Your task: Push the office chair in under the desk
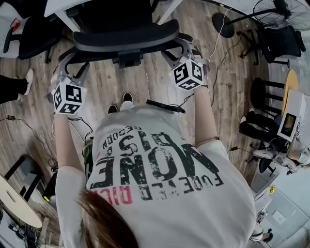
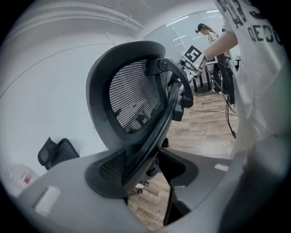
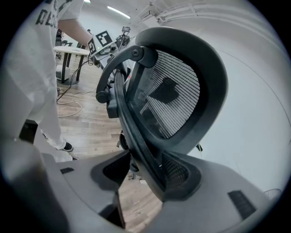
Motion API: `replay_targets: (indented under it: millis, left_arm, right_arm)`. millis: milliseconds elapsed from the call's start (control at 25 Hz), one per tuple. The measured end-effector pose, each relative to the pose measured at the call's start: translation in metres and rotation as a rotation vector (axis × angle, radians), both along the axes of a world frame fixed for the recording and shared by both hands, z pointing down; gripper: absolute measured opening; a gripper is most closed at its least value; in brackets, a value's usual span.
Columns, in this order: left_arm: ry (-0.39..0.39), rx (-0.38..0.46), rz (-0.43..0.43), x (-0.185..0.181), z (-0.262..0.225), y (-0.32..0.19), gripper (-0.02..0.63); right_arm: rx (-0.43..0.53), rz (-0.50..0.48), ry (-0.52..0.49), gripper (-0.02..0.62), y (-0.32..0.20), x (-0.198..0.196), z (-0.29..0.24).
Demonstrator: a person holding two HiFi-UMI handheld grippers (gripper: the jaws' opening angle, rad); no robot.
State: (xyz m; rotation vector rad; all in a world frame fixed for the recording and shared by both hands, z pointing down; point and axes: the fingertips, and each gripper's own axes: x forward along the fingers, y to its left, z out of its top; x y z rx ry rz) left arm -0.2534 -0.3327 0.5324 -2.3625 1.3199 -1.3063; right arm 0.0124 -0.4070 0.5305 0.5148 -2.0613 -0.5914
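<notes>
Head view: the marker cubes cover both sets of jaws. Your left gripper [image 1: 71, 86] and right gripper [image 1: 186, 63] sit at opposite sides of the office chair [image 1: 126, 36] backrest. The desk [image 1: 65, 6] is cut off at the top edge, and you cannot tell how far the seat reaches under it.

Left gripper view: the jaws are clamped on the backrest's frame edge.

Right gripper view: the same hold on the opposite edge, with the wheels out of sight.
</notes>
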Motion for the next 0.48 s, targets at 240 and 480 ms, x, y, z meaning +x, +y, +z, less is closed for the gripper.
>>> replay_targets:
  millis: [240, 480]
  left_arm:
    - [-0.004, -0.012, -0.011, -0.0003, -0.0001, -0.0007, 0.218]
    - [-0.011, -0.028, -0.019, 0.0001, -0.0004, -0.0002, 0.218]
  right_arm:
    - [0.0, 0.0, -0.003, 0.201, -0.0009, -0.0006, -0.0005]
    - [0.002, -0.002, -0.007, 0.201, 0.0007, -0.0002, -0.0015]
